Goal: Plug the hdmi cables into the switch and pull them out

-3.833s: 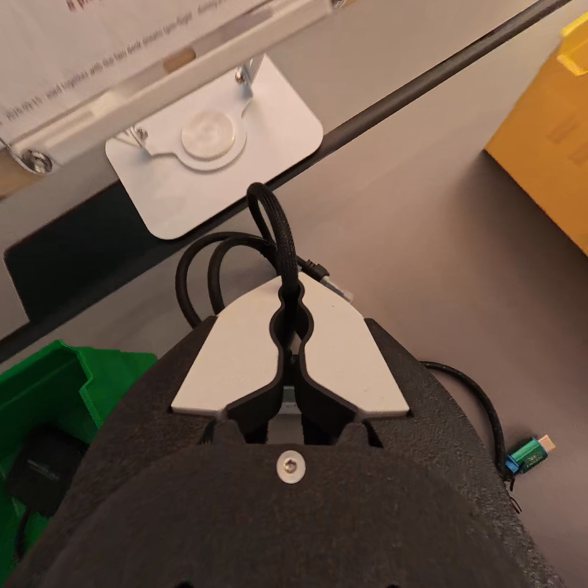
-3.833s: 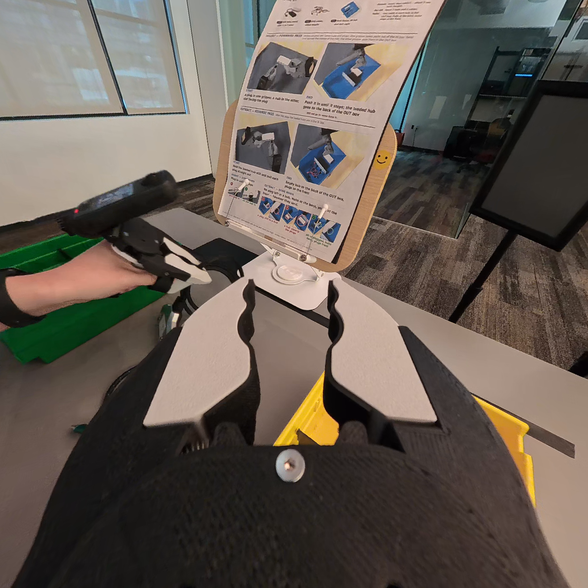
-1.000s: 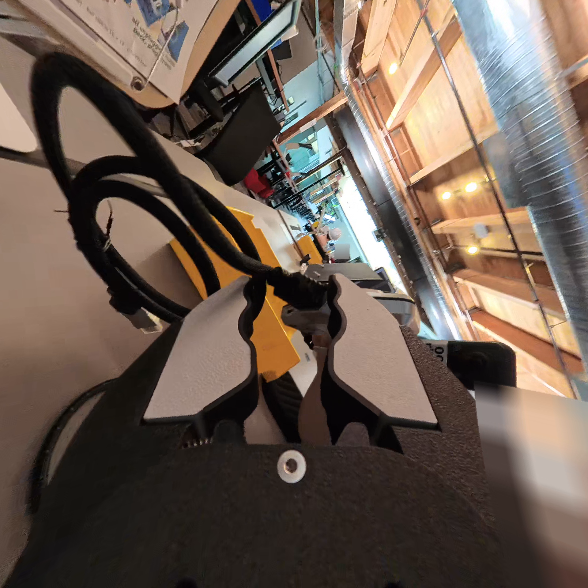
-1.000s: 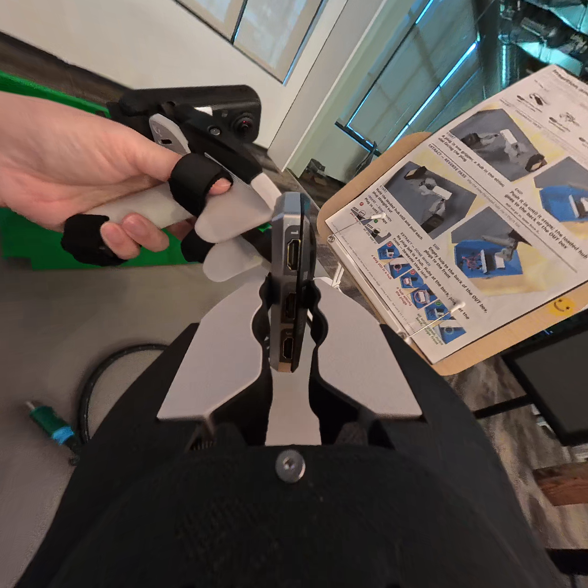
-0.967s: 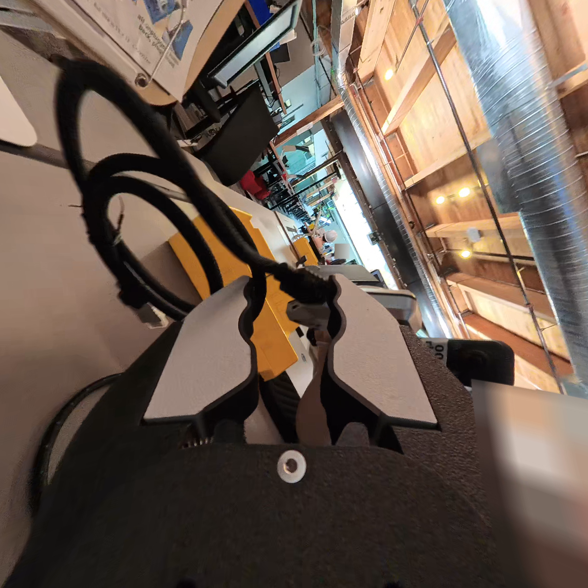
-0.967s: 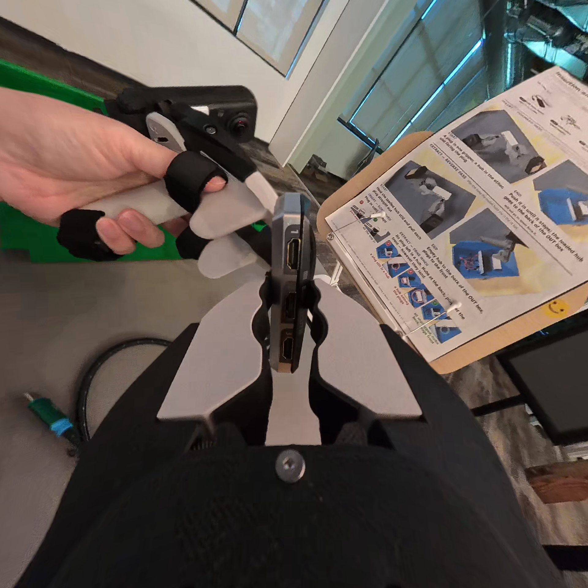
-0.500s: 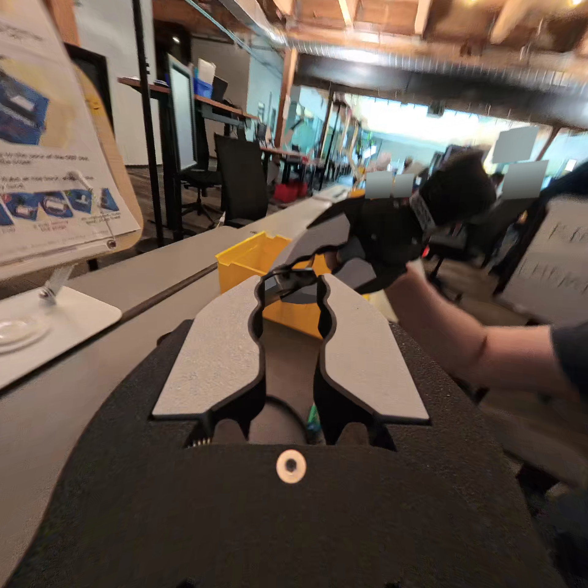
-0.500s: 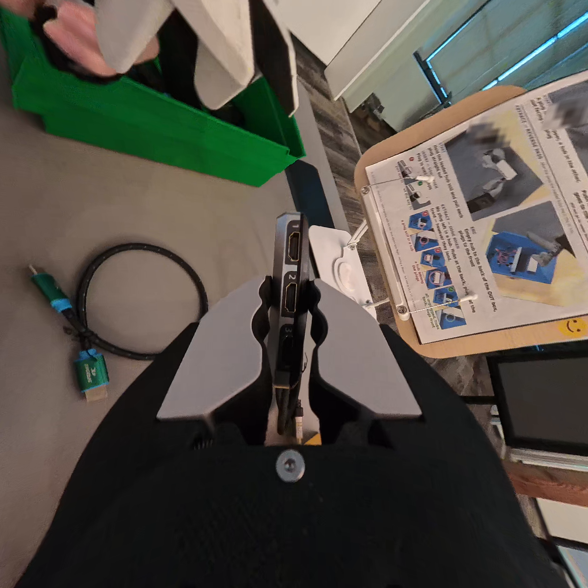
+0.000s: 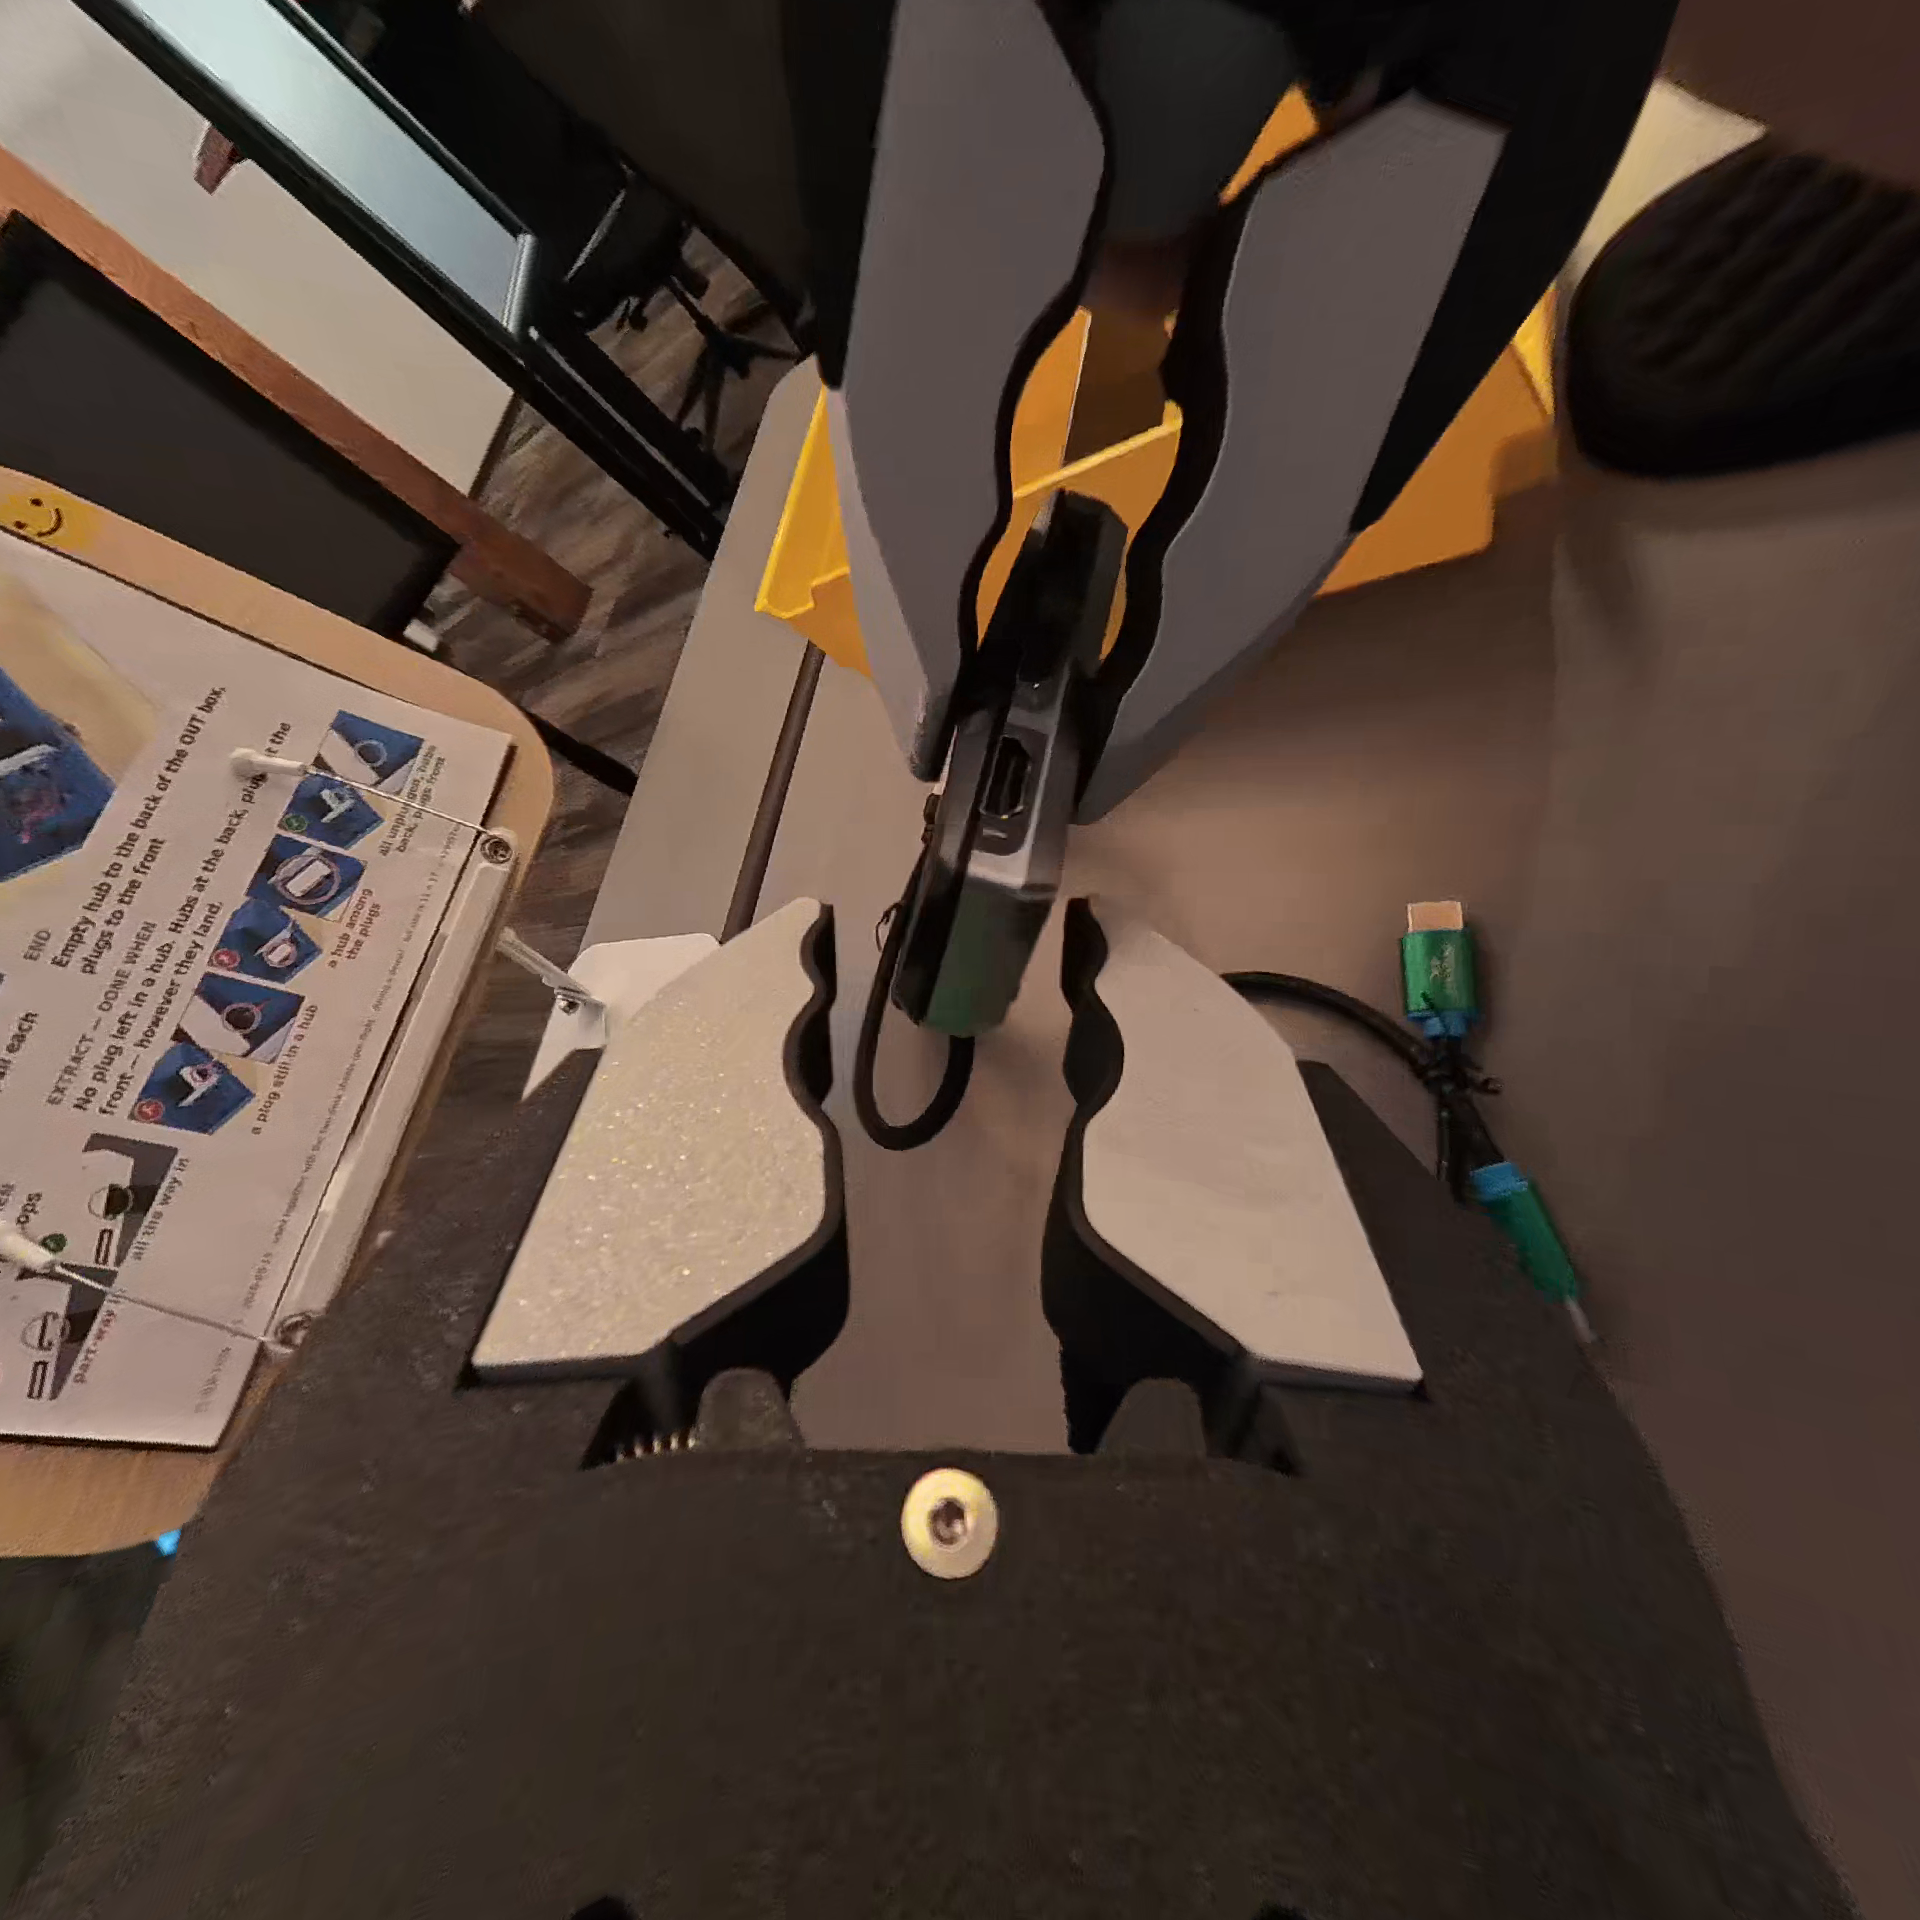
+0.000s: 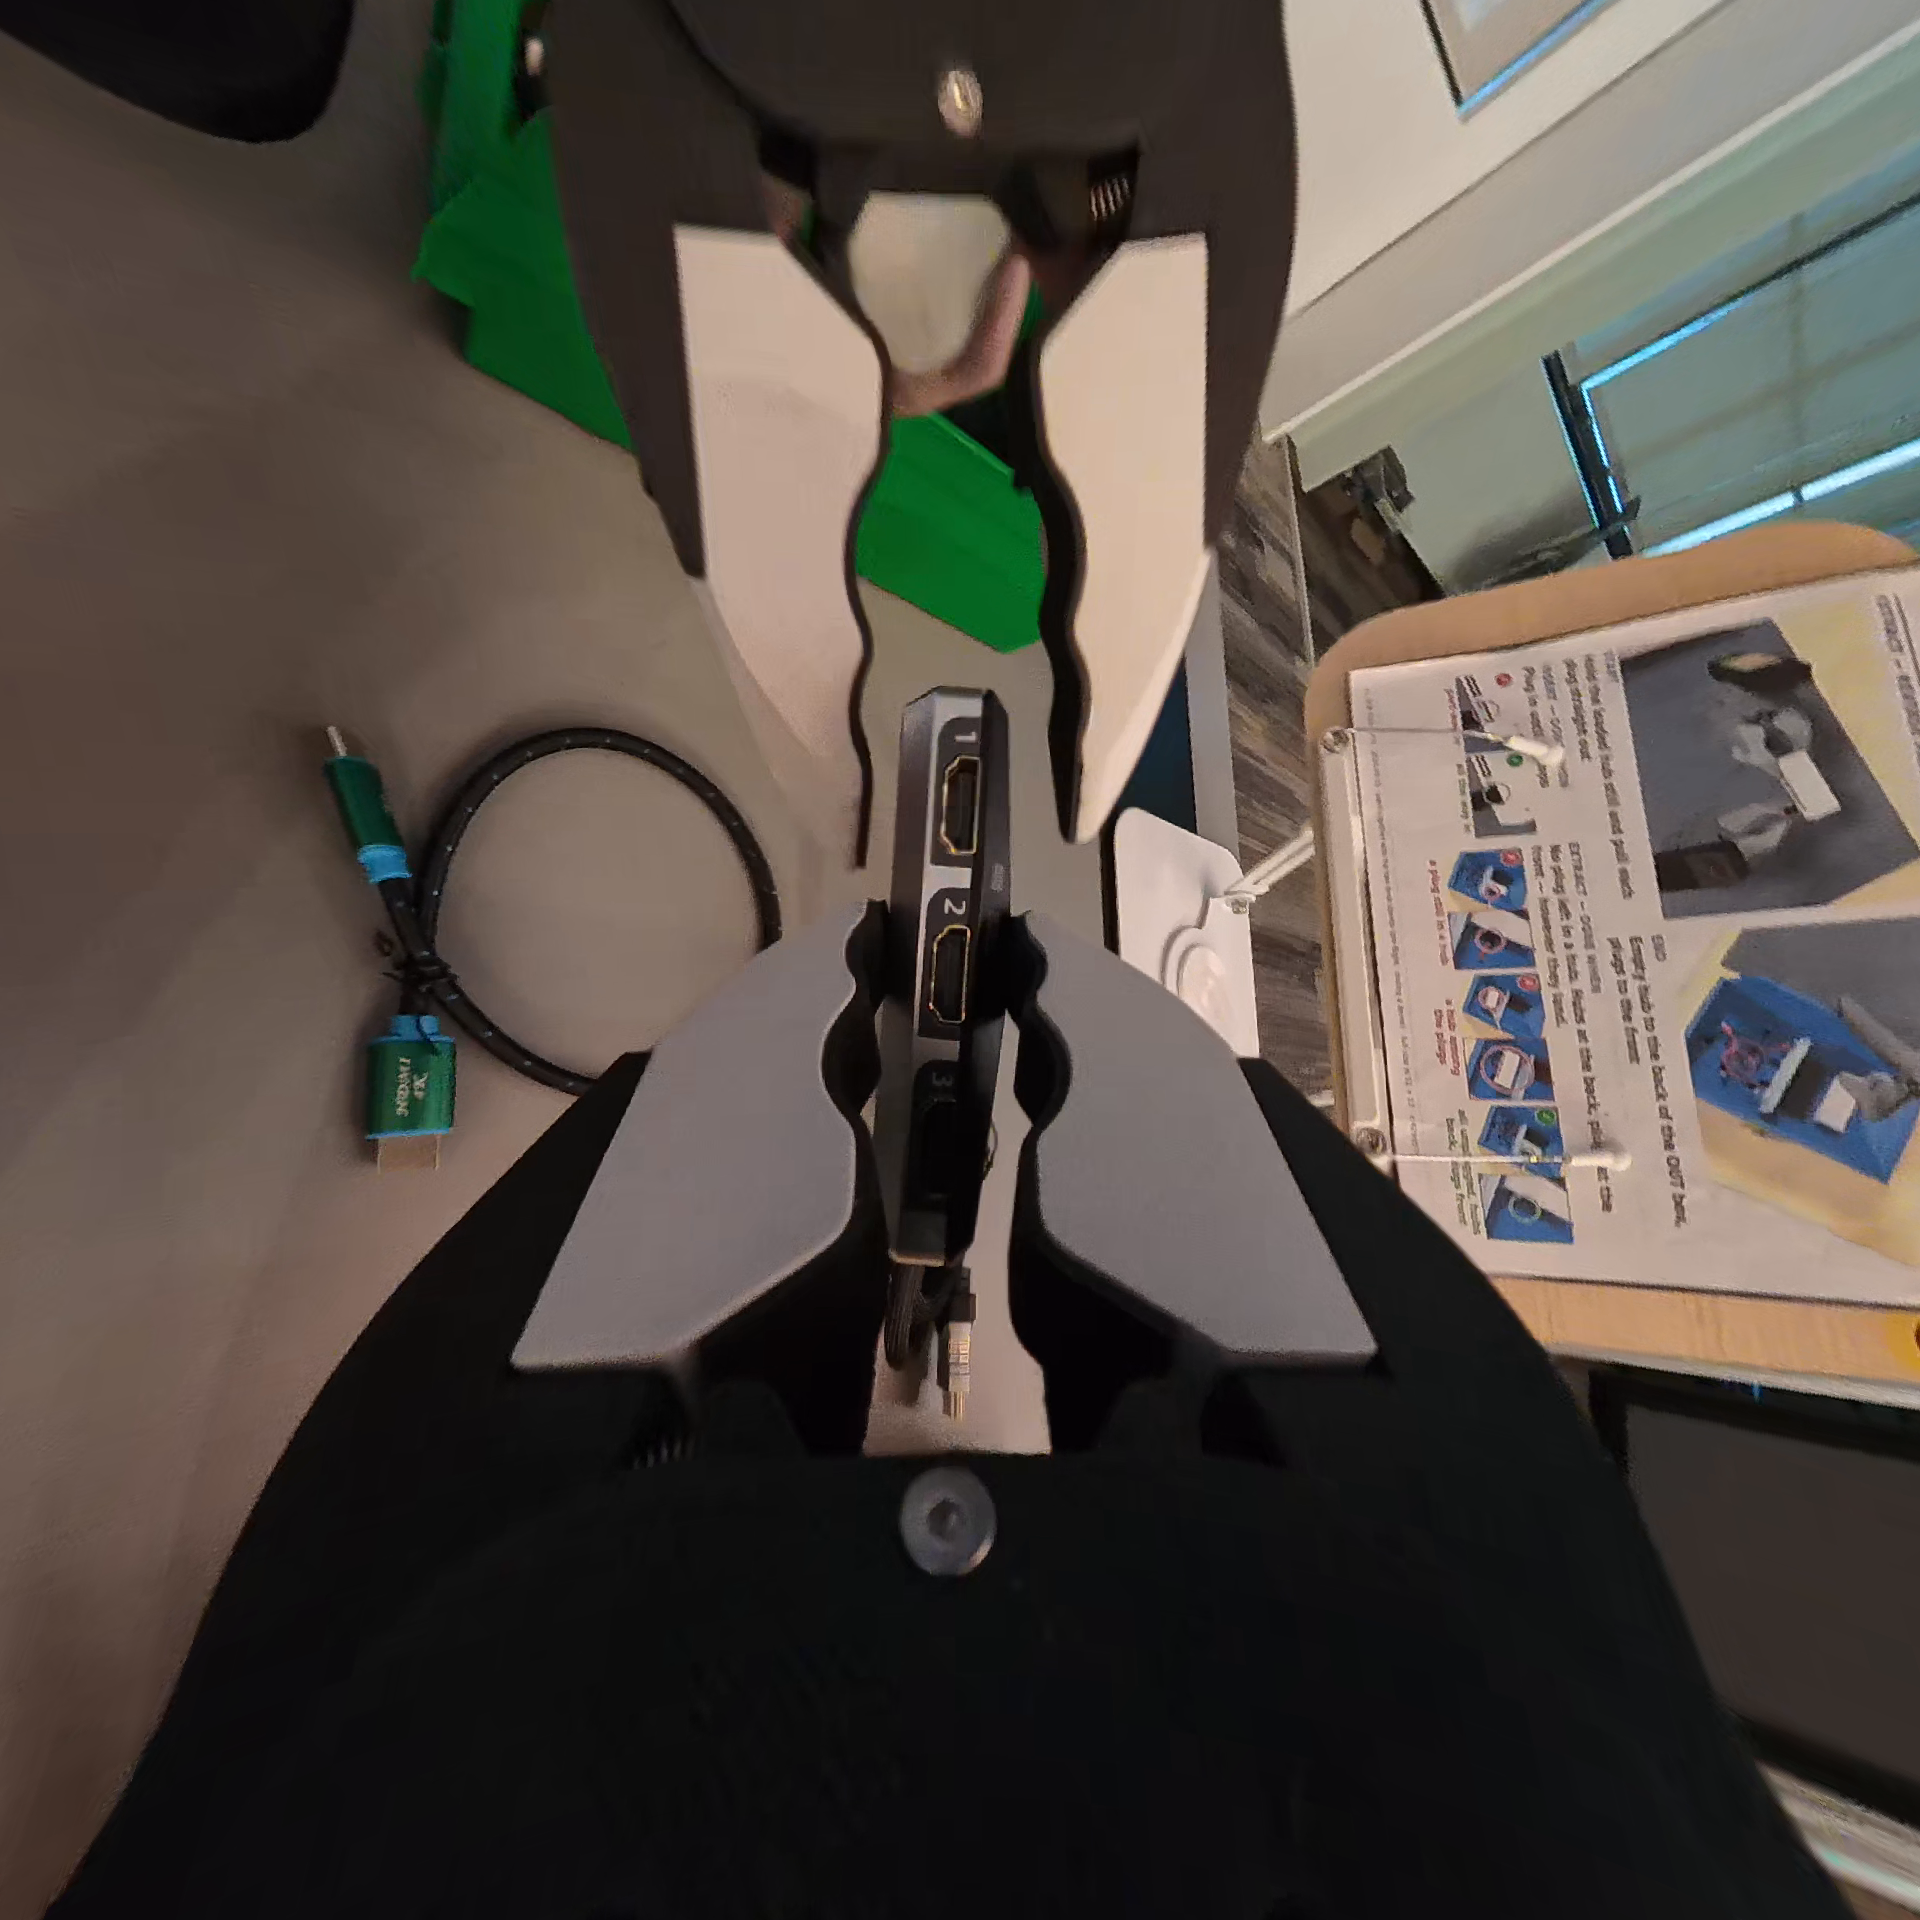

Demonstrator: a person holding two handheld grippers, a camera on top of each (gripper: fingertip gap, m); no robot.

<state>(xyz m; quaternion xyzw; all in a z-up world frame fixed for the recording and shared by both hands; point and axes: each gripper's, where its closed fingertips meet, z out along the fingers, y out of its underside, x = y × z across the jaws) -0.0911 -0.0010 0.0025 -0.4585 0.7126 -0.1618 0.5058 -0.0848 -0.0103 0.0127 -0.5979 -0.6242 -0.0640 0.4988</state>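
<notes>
Nearest in the right wrist view, the right gripper (image 10: pixel 943 935), two grey wavy-edged fingers on a black body, is clamped on the slim dark-grey HDMI switch (image 10: pixel 951 935), held edge-up with its port row facing the camera. The two upper ports look empty; the lowest seems to have a dark plug in it, with a thin black lead (image 10: pixel 920 1325) dangling below, though that part sits in shadow. Just beyond, facing it, the left gripper (image 10: pixel 961 847) has its fingers spread apart with nothing between them, straddling the switch's far end without touching it. On the grey tabletop (image 10: pixel 208 520) to the left lies the black braided cable with green metal plugs (image 10: pixel 410 1086), coiled and unplugged. Farther off stand a green plastic bin (image 10: pixel 935 499) and a printed instruction sheet on a wooden board (image 10: pixel 1558 987). Judging by this, plugging has barely begun: the green-plug cable must be picked up and inserted, and all the pulling out remains.
</notes>
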